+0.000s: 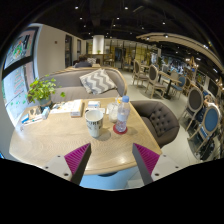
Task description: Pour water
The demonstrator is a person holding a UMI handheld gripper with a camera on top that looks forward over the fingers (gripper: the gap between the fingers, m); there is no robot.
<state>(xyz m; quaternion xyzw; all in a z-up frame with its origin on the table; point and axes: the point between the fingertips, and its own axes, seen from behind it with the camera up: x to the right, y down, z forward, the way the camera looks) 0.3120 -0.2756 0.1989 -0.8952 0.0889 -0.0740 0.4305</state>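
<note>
gripper [112, 158] open, nothing held | clear plastic water bottle with red label [122, 114] stands beside white patterned cup [94, 122] on round wooden table [50, 145], well ahead of fingers | step: approach | next: advance, straddle bottle, clamp

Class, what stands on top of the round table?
On the table stand a cup, a water bottle and a potted plant. The cup's inside is hidden. The gripper is open.
</note>
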